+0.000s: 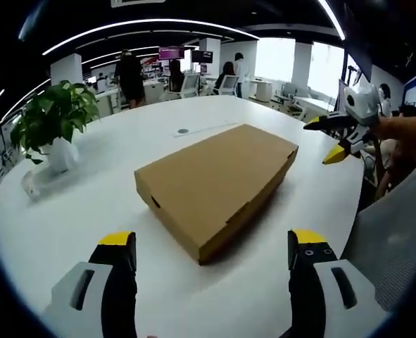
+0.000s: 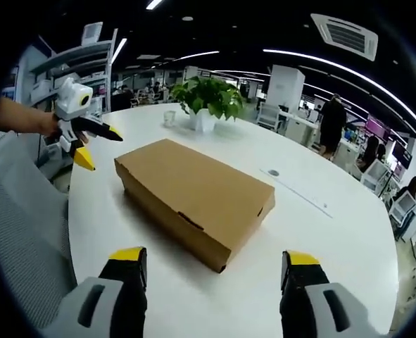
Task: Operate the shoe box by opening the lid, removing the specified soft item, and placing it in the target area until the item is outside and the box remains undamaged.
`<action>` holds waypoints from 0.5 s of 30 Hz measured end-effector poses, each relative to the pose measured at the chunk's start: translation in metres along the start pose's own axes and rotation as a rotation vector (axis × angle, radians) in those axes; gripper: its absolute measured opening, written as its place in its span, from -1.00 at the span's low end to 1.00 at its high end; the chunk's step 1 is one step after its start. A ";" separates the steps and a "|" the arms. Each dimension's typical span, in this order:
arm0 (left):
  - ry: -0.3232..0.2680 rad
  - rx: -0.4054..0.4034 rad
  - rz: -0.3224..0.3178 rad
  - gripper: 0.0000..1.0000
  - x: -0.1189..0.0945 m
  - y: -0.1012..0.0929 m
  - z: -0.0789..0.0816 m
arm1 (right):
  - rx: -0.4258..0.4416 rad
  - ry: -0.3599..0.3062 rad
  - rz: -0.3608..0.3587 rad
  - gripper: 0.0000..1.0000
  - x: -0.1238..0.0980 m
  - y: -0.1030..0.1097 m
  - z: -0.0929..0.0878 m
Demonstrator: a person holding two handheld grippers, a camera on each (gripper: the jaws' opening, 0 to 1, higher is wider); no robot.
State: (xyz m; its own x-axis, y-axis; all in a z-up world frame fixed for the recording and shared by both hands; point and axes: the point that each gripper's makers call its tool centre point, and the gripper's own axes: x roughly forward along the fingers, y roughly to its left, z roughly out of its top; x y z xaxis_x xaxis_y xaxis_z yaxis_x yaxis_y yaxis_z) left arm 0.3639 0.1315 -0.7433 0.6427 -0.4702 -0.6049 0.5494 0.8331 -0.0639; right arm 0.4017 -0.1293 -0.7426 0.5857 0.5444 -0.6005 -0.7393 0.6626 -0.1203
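A flat brown cardboard shoe box (image 1: 215, 184) lies shut on the round white table (image 1: 88, 211), corner toward me. My left gripper (image 1: 212, 239) stands open just short of that near corner, nothing between its yellow-tipped jaws. Across the box, at the table's right edge, my right gripper (image 1: 324, 139) hovers open in a person's hand. In the right gripper view the same box (image 2: 193, 193) lies ahead, lid down. My right gripper (image 2: 215, 257) is open before its near end. My left gripper (image 2: 101, 148) hangs open at the box's far left corner. The soft item is hidden.
A potted green plant (image 1: 53, 123) in a white pot (image 2: 205, 121) stands on the table beyond the box, a small cup (image 2: 168, 117) beside it. A grey chair back (image 2: 17, 225) is at the table edge. People stand and sit at desks far behind.
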 end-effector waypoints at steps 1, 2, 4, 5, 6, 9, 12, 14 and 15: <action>0.001 -0.001 0.001 0.84 0.001 0.000 0.000 | 0.000 0.002 0.002 0.52 0.002 0.000 0.000; 0.002 -0.003 0.001 0.84 0.002 0.000 0.000 | 0.001 0.006 0.003 0.52 0.003 -0.001 -0.001; 0.006 -0.010 0.001 0.84 0.005 0.000 -0.001 | 0.003 0.009 0.007 0.50 0.007 -0.002 -0.002; 0.007 -0.010 0.003 0.83 0.007 0.002 -0.002 | 0.010 0.010 0.010 0.50 0.009 -0.003 -0.002; 0.008 -0.011 0.005 0.83 0.007 0.003 -0.002 | 0.013 0.009 0.010 0.49 0.010 -0.003 -0.002; 0.011 -0.025 0.007 0.82 0.012 0.006 -0.003 | 0.030 0.007 0.011 0.46 0.013 -0.006 -0.002; 0.012 -0.029 0.009 0.80 0.015 0.009 -0.003 | 0.033 0.002 0.016 0.41 0.017 -0.006 -0.001; 0.011 -0.041 0.009 0.77 0.018 0.010 -0.003 | 0.031 0.007 0.019 0.37 0.021 -0.006 -0.002; 0.011 -0.046 0.006 0.76 0.018 0.010 -0.003 | 0.030 0.012 0.021 0.33 0.022 -0.006 -0.003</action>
State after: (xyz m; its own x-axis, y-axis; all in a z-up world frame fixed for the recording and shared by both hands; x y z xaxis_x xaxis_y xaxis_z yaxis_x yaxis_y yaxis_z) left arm 0.3797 0.1318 -0.7573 0.6399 -0.4619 -0.6141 0.5199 0.8487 -0.0966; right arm 0.4187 -0.1226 -0.7574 0.5664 0.5523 -0.6117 -0.7410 0.6662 -0.0845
